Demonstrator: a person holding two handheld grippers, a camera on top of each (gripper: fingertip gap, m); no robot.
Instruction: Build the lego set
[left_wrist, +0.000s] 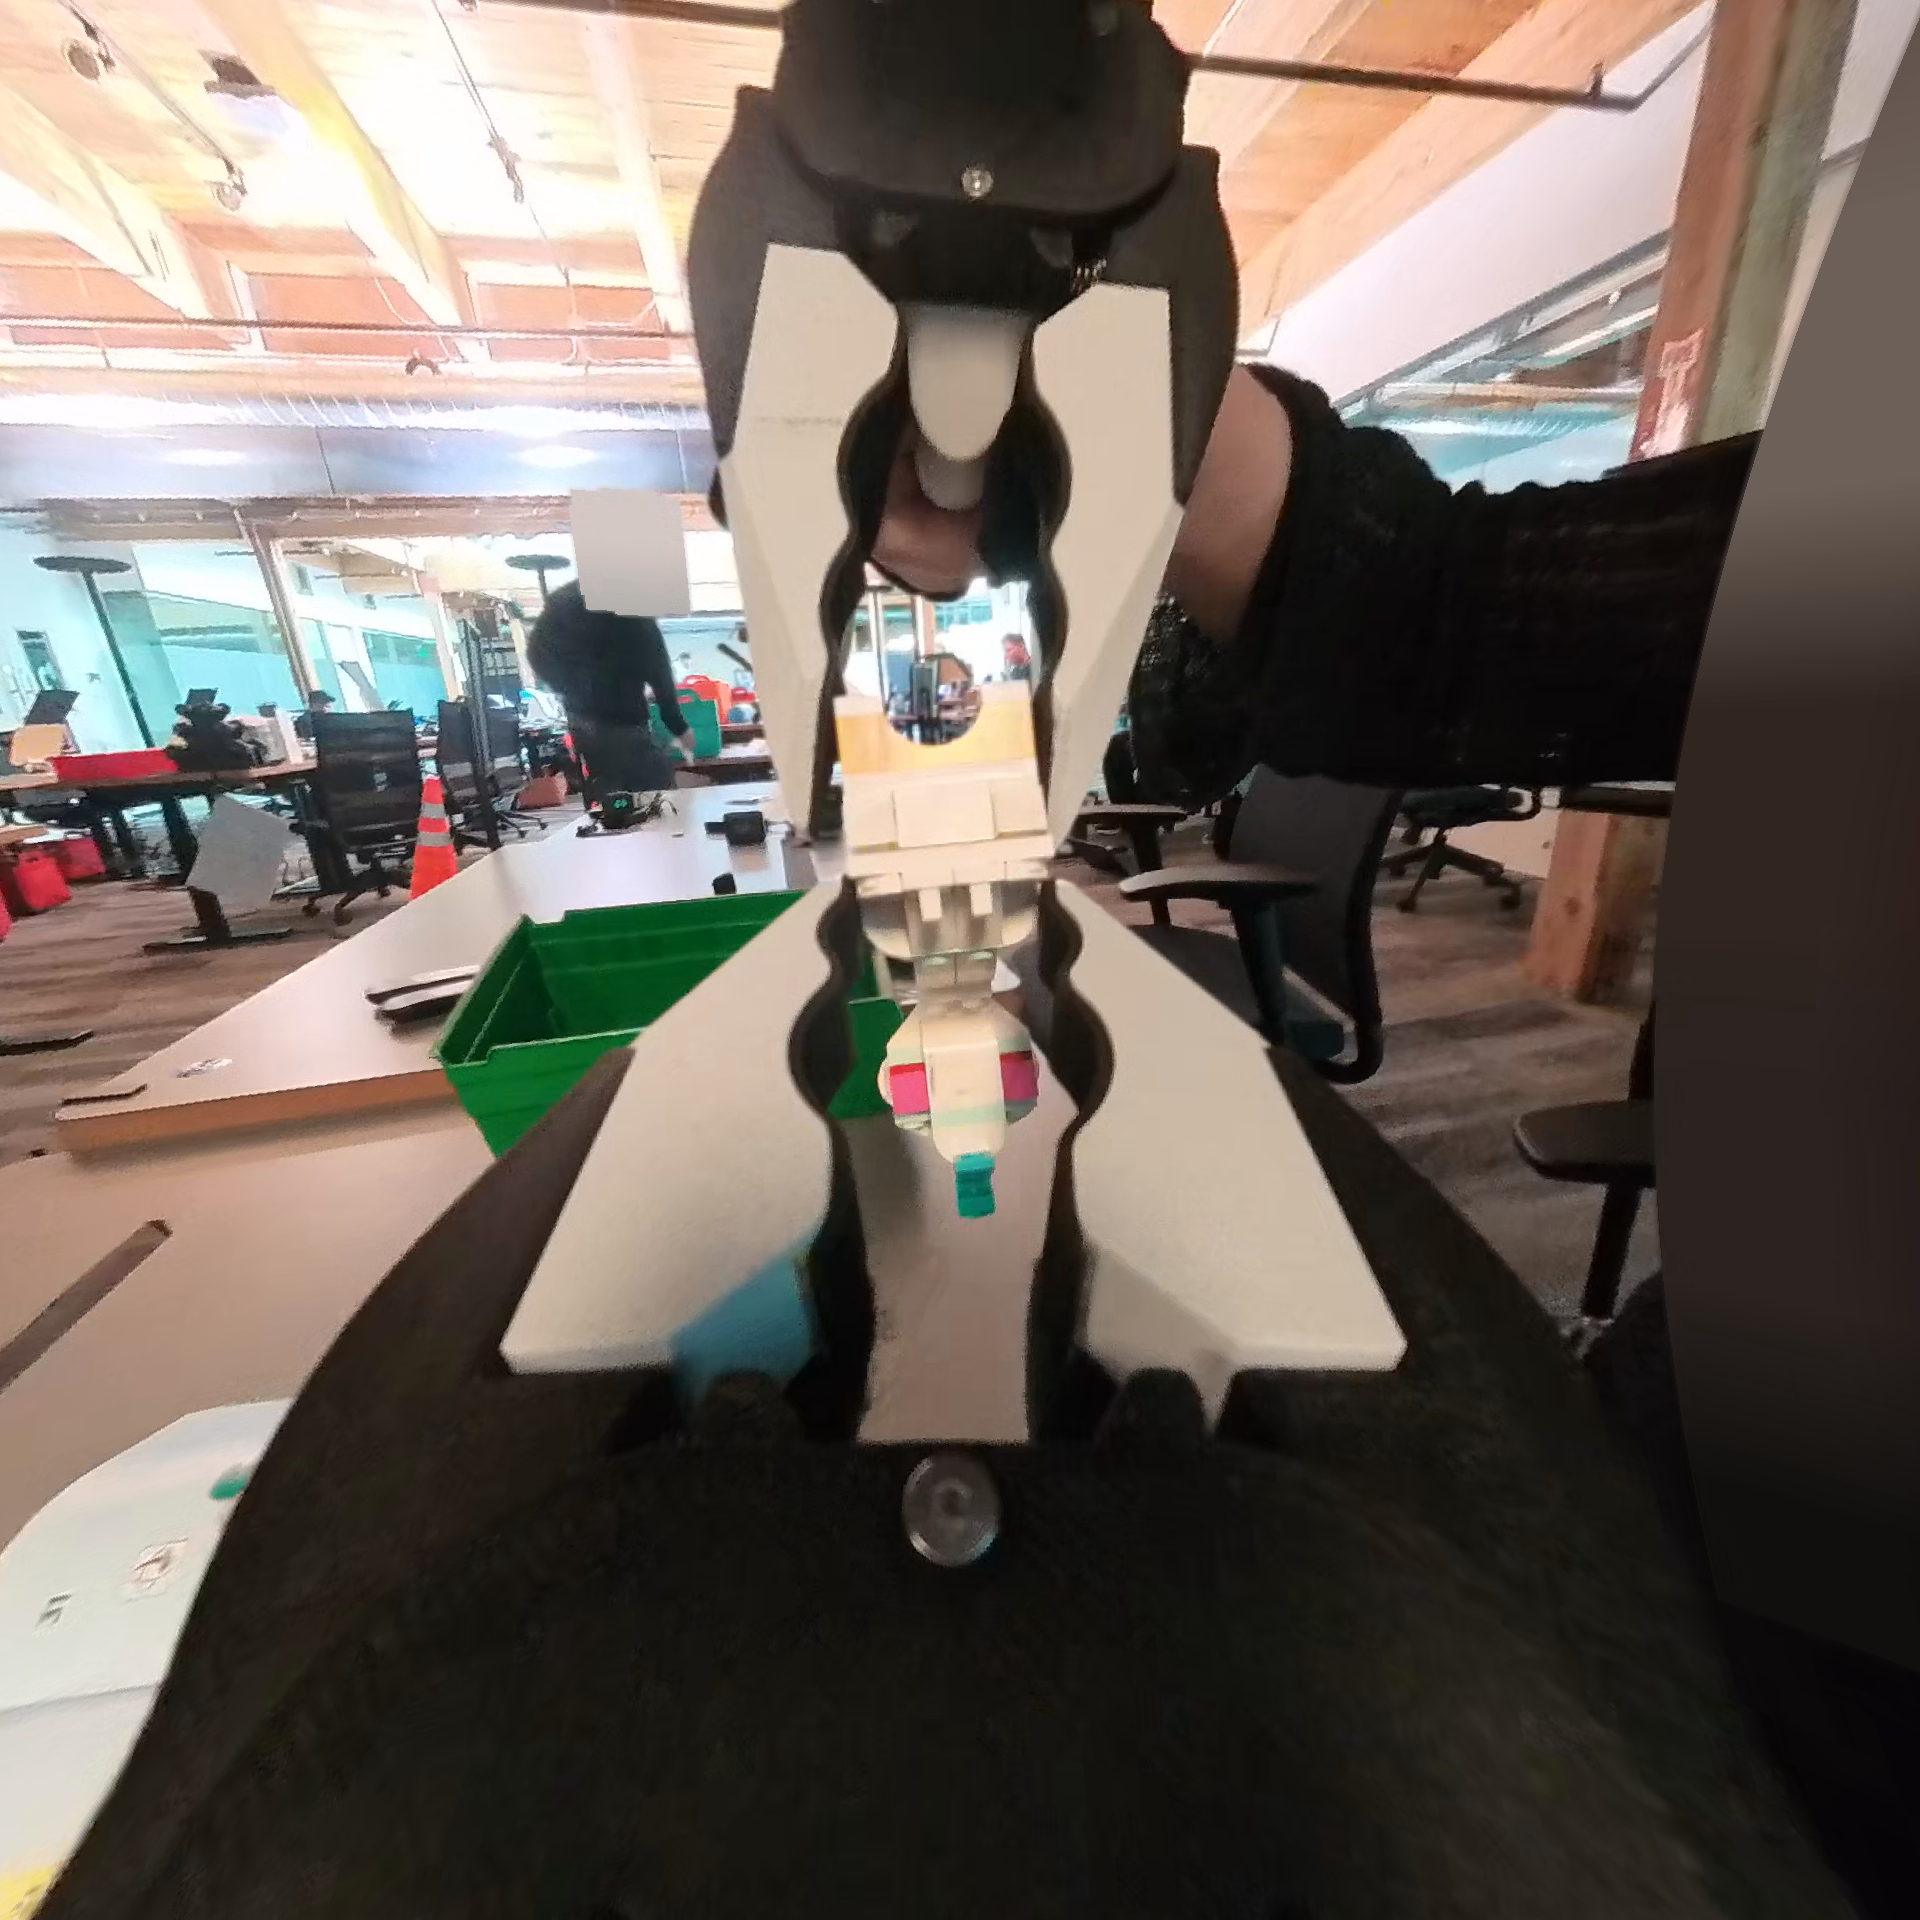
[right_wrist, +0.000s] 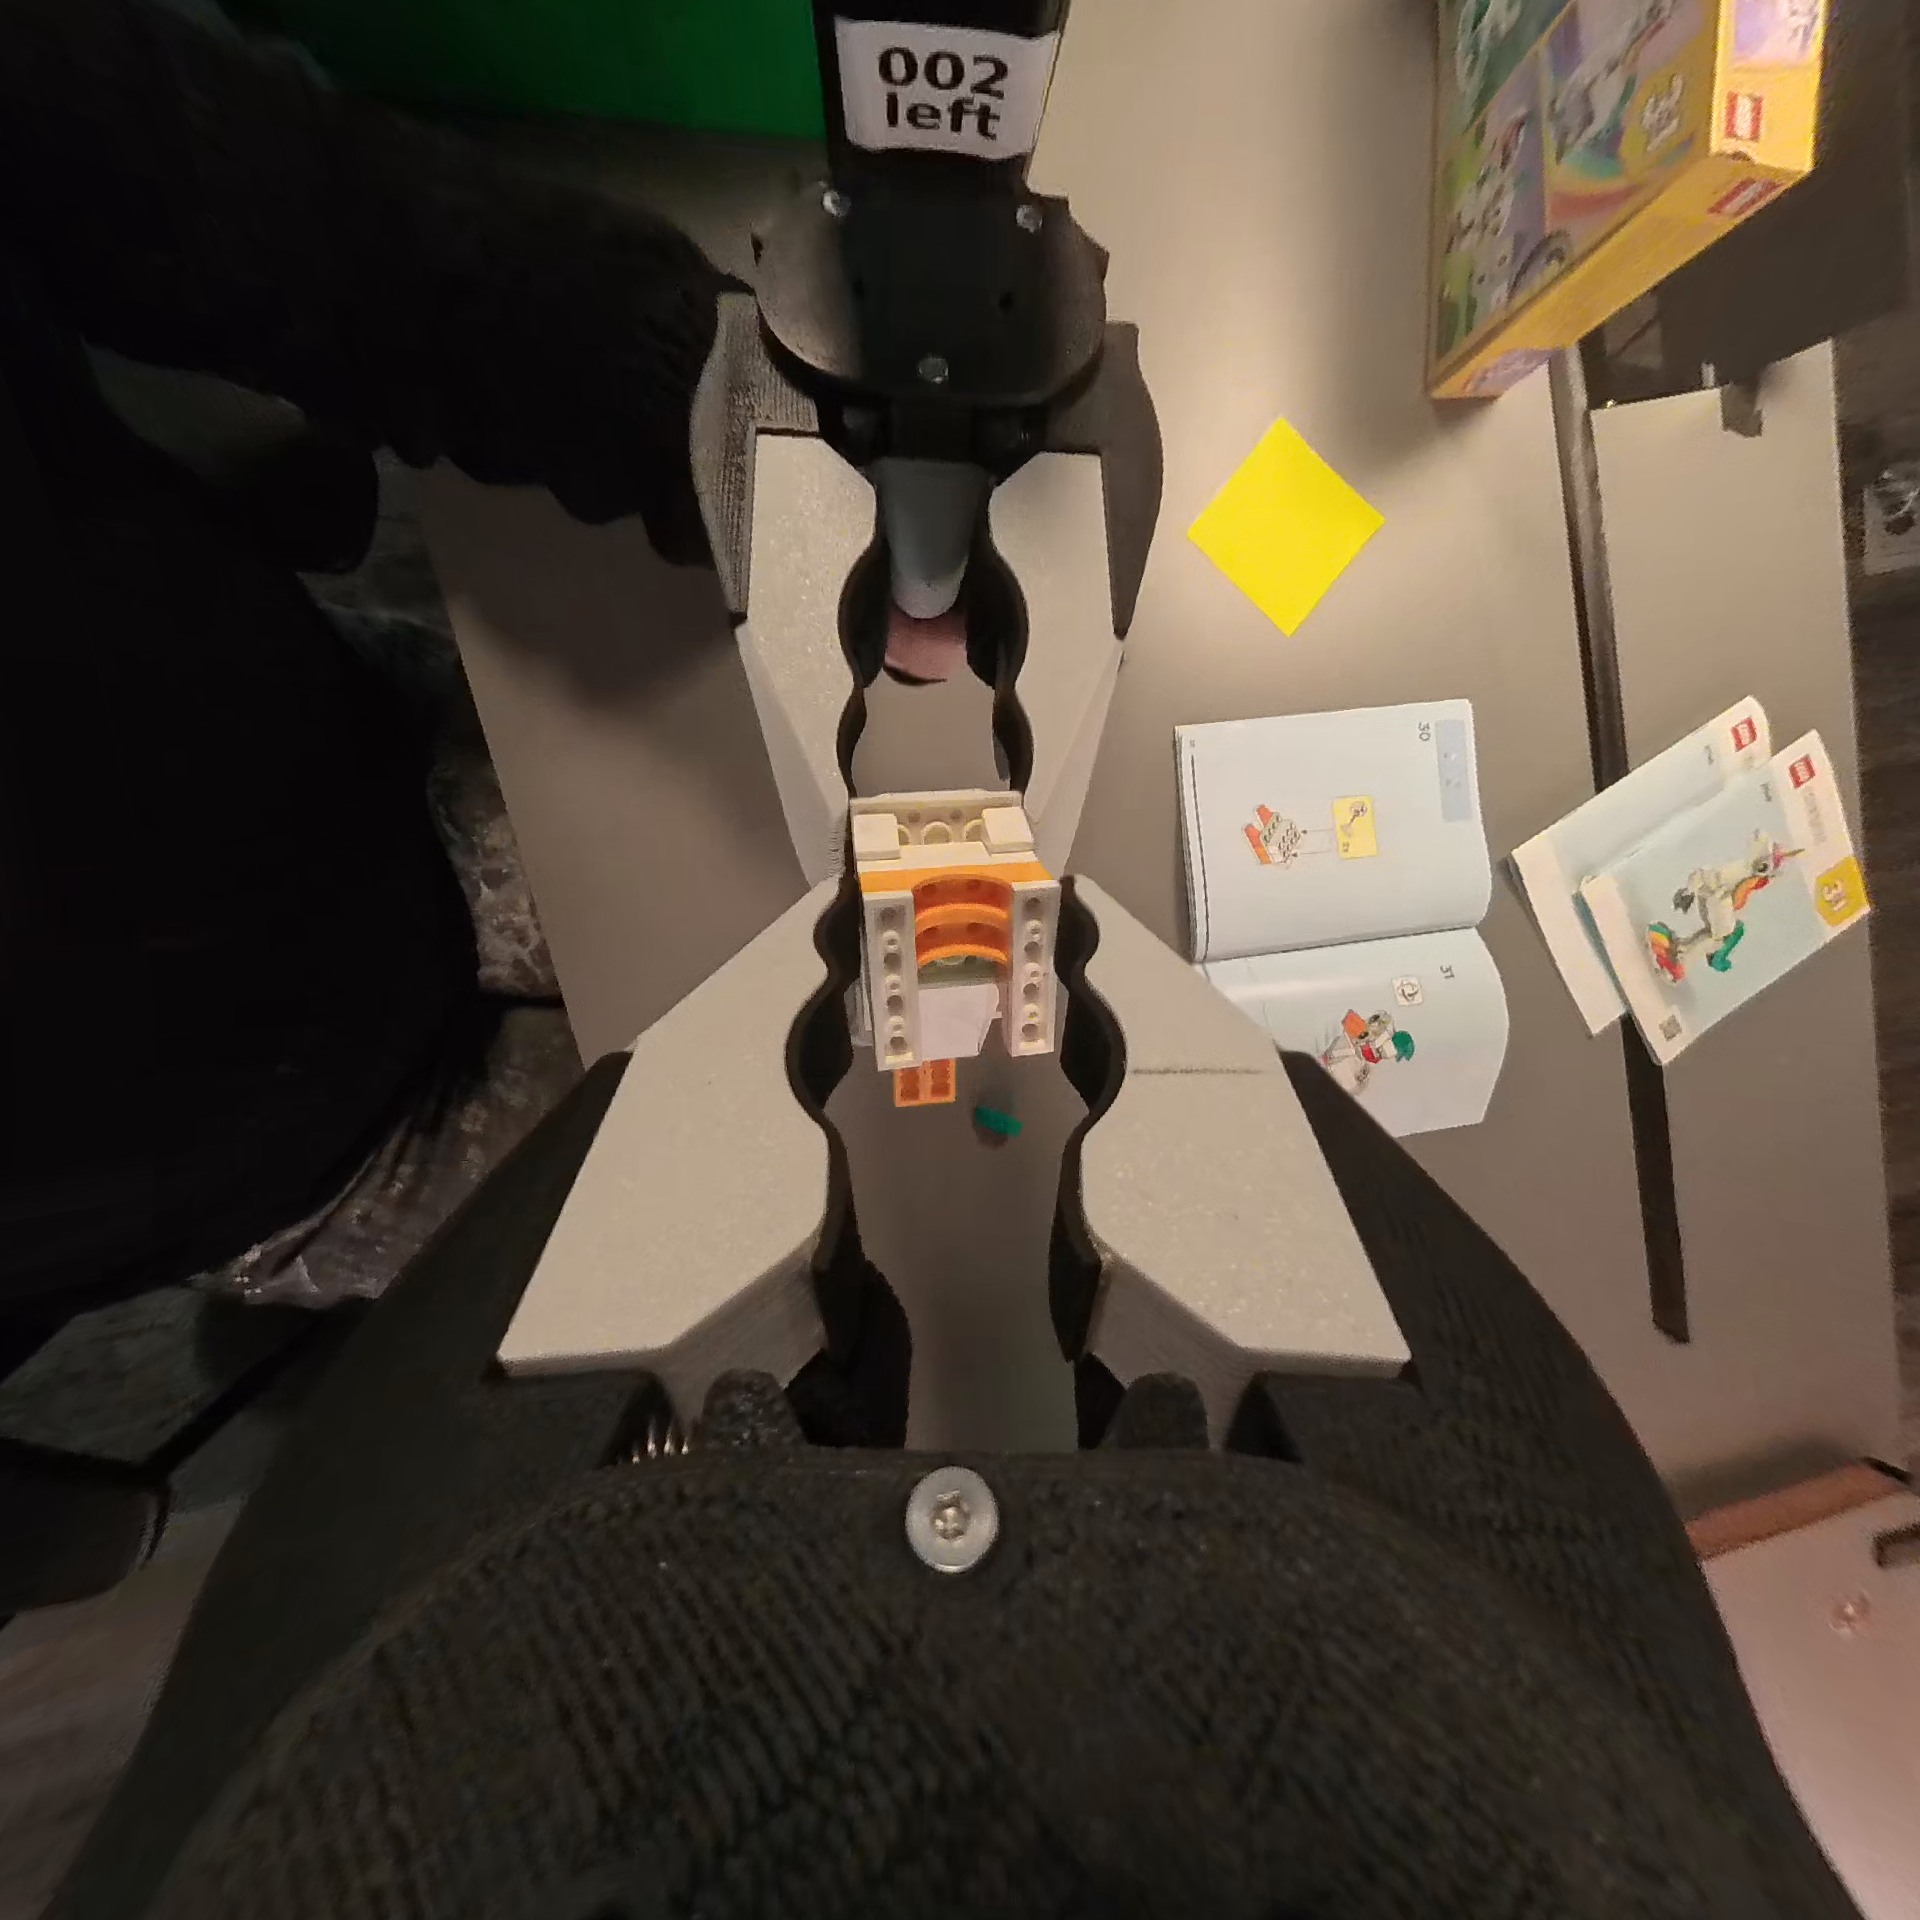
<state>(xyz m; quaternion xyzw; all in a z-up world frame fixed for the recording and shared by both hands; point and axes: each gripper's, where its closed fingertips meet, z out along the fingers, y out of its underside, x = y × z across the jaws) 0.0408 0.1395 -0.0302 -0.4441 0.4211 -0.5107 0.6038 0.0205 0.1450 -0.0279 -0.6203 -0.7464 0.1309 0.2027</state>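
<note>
I am pinching the blocky lego build (right_wrist: 951, 940) between both tools: my right gripper (right_wrist: 951, 894) and left gripper (left_wrist: 945, 883) are each clamping its white, orange-arched, studded plastic body, suspended above the smooth table (right_wrist: 1299, 312).

This is a big open-plan office with a workshop feel: rows of desks (left_wrist: 260, 774) and black swivel chairs (left_wrist: 364, 790) run back to glass-walled rooms (left_wrist: 208, 644) under exposed timber ceiling beams (left_wrist: 343, 208). An orange traffic cone (left_wrist: 434, 836) stands on the floor, a green plastic bin (left_wrist: 582, 997) sits on the near worktable (left_wrist: 312, 1049), and a person (left_wrist: 608, 686) bends over a far desk.
</note>
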